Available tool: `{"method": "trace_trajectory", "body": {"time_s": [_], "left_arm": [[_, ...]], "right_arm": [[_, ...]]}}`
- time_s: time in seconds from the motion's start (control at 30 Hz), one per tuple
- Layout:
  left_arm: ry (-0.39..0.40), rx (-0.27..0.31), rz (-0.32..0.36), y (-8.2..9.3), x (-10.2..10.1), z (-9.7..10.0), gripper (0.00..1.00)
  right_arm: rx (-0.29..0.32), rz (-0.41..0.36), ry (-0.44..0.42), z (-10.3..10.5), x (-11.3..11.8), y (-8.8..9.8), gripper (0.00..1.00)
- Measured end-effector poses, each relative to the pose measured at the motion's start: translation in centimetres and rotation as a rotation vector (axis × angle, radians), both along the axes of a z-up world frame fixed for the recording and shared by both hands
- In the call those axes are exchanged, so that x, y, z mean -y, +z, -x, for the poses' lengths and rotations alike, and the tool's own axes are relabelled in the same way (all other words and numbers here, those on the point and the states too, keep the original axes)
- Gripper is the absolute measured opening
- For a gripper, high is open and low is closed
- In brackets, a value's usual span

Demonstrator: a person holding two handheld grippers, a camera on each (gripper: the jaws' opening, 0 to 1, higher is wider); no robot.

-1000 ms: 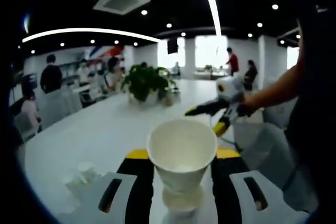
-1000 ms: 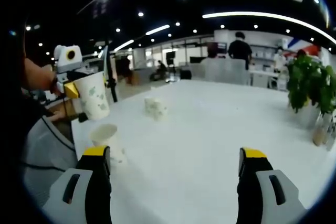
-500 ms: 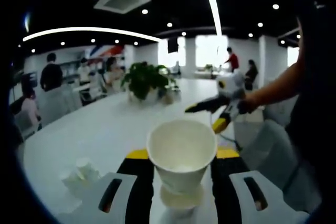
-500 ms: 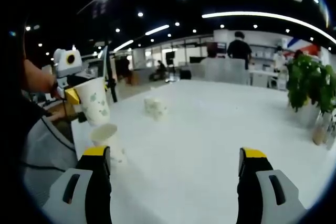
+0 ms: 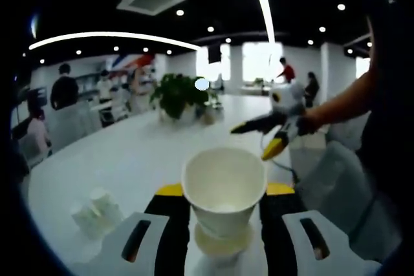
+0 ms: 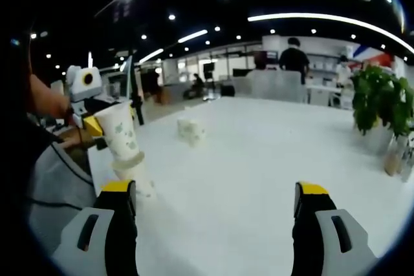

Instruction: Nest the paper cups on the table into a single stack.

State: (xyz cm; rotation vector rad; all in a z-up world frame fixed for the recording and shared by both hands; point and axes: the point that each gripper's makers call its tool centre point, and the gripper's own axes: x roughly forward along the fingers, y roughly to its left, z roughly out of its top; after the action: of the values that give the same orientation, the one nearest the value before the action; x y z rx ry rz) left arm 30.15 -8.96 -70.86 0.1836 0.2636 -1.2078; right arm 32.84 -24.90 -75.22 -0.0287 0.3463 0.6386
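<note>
**Paper cup held just over its mate, mouth to base**

Paper, white with a faint green print, is what the left tool point(image 5: 223, 224) is clamped on: a held cup point(image 5: 224, 188), its mouth open toward the camera at the lower centre of the left gripper view, the two jaws pressed against its sides. Directly beneath its base sits a second cup point(image 5: 222, 241) standing on the white table point(image 5: 129, 159). In the right gripper view the same pair appears at the left of the frame: the held cup point(image 6: 121, 132) leans a little off upright, and its bottom meets the rim of the standing cup point(image 6: 132, 171). Whether the base has already entered that mouth I cannot tell from here; it looks to be at the rim or just inside it.

That is the relation the next move turns on, I would judge: the target lies straight below the held cup along its long axis, so a short push down that axis, with the tilt taken out, should seat it. The left tool is the nearer one.

The right tool point(image 6: 217, 218) has its jaws wide apart, holding nothing, above bare table. Further cups point(image 5: 96, 210) sit in a small cluster at the lower left of the left gripper view, and at upper centre-left point(image 6: 190, 130) in the right gripper view, well apart from the pair. A potted plant point(image 6: 381, 105) stands at the far right.
</note>
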Motion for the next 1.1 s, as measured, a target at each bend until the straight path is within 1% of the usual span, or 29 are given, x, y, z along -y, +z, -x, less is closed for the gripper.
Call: {"method": "trace_trajectory", "body": {"time_s": [0.4,0.47,0.83,1.1], "left_arm": [[0.03,-0.015,-0.006,-1.6,-0.4,-0.5,0.4],[0.033,-0.018,-0.006,-1.6,-0.5,-0.5,0.4],[0.031,-0.031,-0.018,-2.7,-0.2,-0.3,0.4],[0.028,-0.038,-0.041,-3.6,-0.2,-0.1,0.4]], "right_arm": [[-0.001,0.0,0.0,-0.1,-0.1,0.2,1.0],[0.0,0.0,0.0,-0.1,0.0,0.2,1.0],[-0.003,-0.001,-0.003,0.1,0.1,0.1,1.0],[-0.003,-0.003,-0.006,0.2,0.2,0.1,1.0]]}}
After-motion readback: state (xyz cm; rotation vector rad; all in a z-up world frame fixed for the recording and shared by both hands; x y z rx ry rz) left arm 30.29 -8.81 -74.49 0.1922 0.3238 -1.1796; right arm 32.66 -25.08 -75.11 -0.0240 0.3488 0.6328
